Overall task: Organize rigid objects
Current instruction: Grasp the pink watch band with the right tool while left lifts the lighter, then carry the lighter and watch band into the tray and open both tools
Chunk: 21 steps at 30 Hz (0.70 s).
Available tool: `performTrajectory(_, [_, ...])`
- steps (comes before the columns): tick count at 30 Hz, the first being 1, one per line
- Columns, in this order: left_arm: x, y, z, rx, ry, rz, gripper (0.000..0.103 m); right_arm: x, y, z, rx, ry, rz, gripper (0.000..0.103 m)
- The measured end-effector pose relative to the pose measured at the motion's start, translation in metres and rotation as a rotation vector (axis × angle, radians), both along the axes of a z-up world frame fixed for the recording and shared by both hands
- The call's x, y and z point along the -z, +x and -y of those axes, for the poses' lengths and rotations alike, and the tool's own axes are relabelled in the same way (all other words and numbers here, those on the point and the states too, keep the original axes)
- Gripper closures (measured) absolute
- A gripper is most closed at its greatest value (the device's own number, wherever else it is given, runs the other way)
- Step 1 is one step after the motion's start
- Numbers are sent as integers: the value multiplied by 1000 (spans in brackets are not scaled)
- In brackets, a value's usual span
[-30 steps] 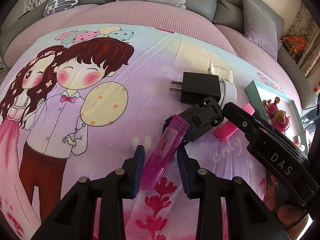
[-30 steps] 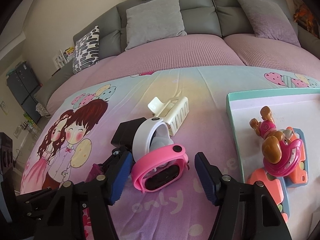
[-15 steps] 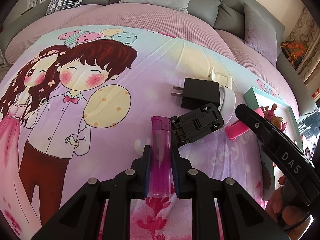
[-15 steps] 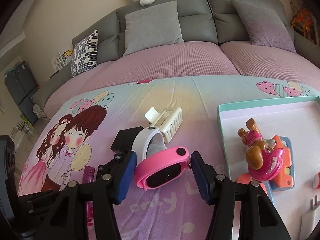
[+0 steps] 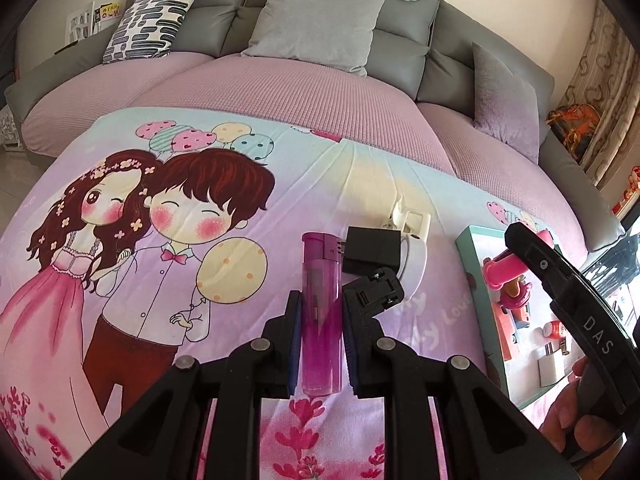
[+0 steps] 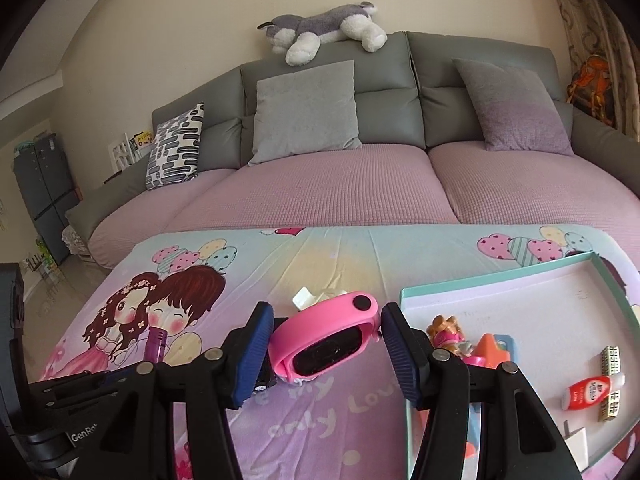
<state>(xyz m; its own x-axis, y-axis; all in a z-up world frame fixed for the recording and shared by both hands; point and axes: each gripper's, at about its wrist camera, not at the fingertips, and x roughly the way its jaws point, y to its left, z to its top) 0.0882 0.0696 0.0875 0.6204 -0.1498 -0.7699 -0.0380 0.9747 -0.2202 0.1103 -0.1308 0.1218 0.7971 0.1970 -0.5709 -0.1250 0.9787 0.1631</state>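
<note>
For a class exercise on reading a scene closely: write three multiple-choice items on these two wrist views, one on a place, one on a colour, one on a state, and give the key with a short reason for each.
1. Where does the toy dog figure lie?
A. In the teal-rimmed tray
B. On the sofa seat
C. Between the left gripper's fingers

2. What colour is the lighter?
A. Green
B. Translucent purple
C. Orange

3. How does the right gripper stand?
A. Wide open with nothing between its fingers
B. Closed on the black plug
C. Closed on the pink watch

Key:
1 A, the figure sits inside the tray's rim on the right of the right wrist view.
2 B, its see-through purple body stands between the pads of the left gripper.
3 C, both blue pads press on the watch's sides.
</note>
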Motion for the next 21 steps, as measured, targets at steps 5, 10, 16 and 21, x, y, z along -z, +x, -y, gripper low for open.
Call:
performTrajectory(5, [-15, 5, 25, 57, 31, 27, 83, -11, -4, 24, 80, -29, 22, 44])
performTrajectory(10, [-31, 14, 56, 117, 70, 55, 83, -13, -5, 65, 186, 12, 8, 44])
performTrajectory(16, [-45, 24, 105, 204, 91, 81, 83, -4, -4, 108, 316, 22, -44, 44])
performTrajectory(21, [-45, 30, 151, 291, 101, 80, 83, -2, -9, 137, 392, 25, -48, 44])
